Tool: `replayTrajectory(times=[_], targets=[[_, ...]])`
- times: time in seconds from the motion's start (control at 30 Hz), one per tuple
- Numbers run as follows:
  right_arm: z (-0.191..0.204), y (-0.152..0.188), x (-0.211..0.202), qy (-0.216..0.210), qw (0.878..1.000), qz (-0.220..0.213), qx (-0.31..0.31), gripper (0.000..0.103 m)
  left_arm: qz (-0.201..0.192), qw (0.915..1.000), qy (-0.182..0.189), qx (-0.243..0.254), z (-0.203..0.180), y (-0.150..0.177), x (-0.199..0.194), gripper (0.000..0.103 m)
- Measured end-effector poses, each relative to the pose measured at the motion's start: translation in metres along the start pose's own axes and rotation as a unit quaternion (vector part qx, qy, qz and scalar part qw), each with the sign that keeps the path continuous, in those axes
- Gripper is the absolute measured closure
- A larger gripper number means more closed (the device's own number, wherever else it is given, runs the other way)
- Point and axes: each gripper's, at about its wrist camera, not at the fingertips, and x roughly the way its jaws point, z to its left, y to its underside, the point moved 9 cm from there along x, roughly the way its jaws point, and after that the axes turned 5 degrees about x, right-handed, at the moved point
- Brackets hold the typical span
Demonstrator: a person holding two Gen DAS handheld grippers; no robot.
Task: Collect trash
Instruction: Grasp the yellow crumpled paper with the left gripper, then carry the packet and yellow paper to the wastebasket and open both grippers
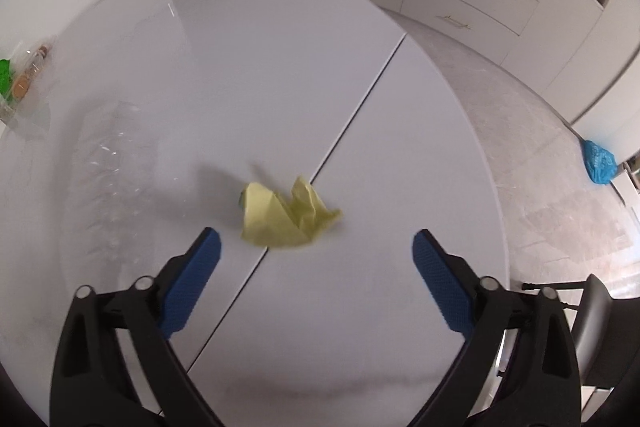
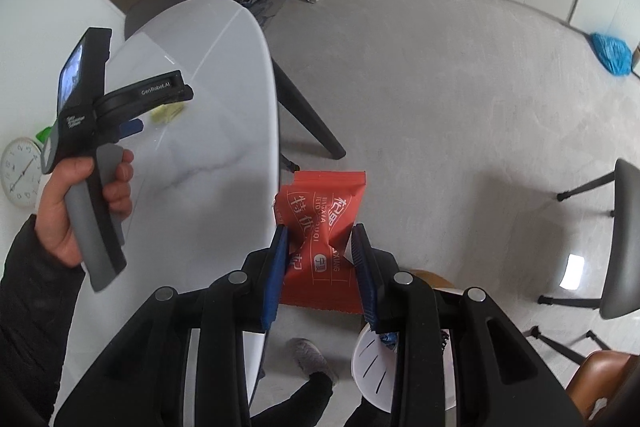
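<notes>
Off the table edge, above a white bin (image 2: 370, 367), we hold a red wrapper (image 2: 320, 223) pinched in our right gripper (image 2: 320, 247), while our left gripper (image 1: 316, 247), jaws wide, hovers near the yellow paper (image 1: 286, 215) left on the table (image 1: 240, 67), uncollected.

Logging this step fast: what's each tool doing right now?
Left tool: open, empty, just short of the crumpled yellow paper on the white table.
Right tool: closed on the red foil snack wrapper.
</notes>
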Motion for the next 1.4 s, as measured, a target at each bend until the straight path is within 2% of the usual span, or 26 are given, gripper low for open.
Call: replayTrajectory(times=[0.1, 0.13, 0.27, 0.57, 0.77, 0.83, 0.93, 1.1, 1.23, 1.27, 1.3, 1.37, 1.4], targets=[[-0.005, 0.001, 0.004, -0.004, 1.000, 0.005, 0.007, 0.070, 0.012, 0.9999, 0.002, -0.004, 0.002, -0.002, 0.014, 0.032], [-0.005, 0.002, 0.005, -0.004, 1.000, 0.006, 0.007, 0.070, 0.013, 0.9999, 0.003, -0.008, 0.003, -0.002, 0.017, 0.034], [-0.005, -0.003, 0.010, -0.009, 1.000, 0.011, 0.007, 0.070, -0.002, 0.9999, 0.002, -0.011, 0.006, -0.007, 0.014, 0.051], [-0.002, -0.005, 0.005, -0.014, 1.000, 0.004, -0.004, 0.070, -0.004, 0.9998, 0.003, -0.017, 0.007, 0.006, 0.000, 0.054], [-0.014, 0.010, -0.019, 0.007, 1.000, -0.015, -0.016, 0.070, -0.027, 0.9990, 0.024, 0.025, -0.012, 0.020, -0.055, 0.054], [-0.026, 0.023, -0.027, 0.020, 1.000, -0.014, -0.017, 0.070, -0.034, 0.9973, 0.043, 0.049, -0.029, 0.035, -0.080, 0.054], [-0.059, 0.061, -0.034, 0.054, 0.998, 0.005, -0.016, 0.070, -0.036, 0.9928, 0.076, 0.085, -0.056, 0.066, -0.110, 0.053], [-0.105, 0.129, -0.023, 0.080, 0.995, 0.051, 0.008, 0.069, -0.008, 0.9770, 0.150, 0.151, -0.111, 0.143, -0.148, 0.053], [-0.131, 0.168, -0.005, 0.081, 0.993, 0.076, 0.031, 0.068, 0.015, 0.9672, 0.167, 0.191, -0.141, 0.191, -0.161, 0.053], [-0.136, 0.179, 0.005, 0.081, 0.992, 0.088, 0.034, 0.064, 0.021, 0.9648, 0.170, 0.200, -0.147, 0.200, -0.162, 0.053], [-0.141, 0.187, 0.013, 0.081, 0.991, 0.100, 0.038, 0.050, 0.029, 0.9615, 0.174, 0.211, -0.155, 0.214, -0.164, 0.053], [-0.149, 0.198, 0.021, 0.085, 0.990, 0.104, 0.043, 0.035, 0.041, 0.9573, 0.175, 0.227, -0.165, 0.232, -0.165, 0.053], [-0.153, 0.201, 0.022, 0.089, 0.989, 0.104, 0.046, 0.031, 0.047, 0.9544, 0.173, 0.239, -0.172, 0.243, -0.165, 0.053]])
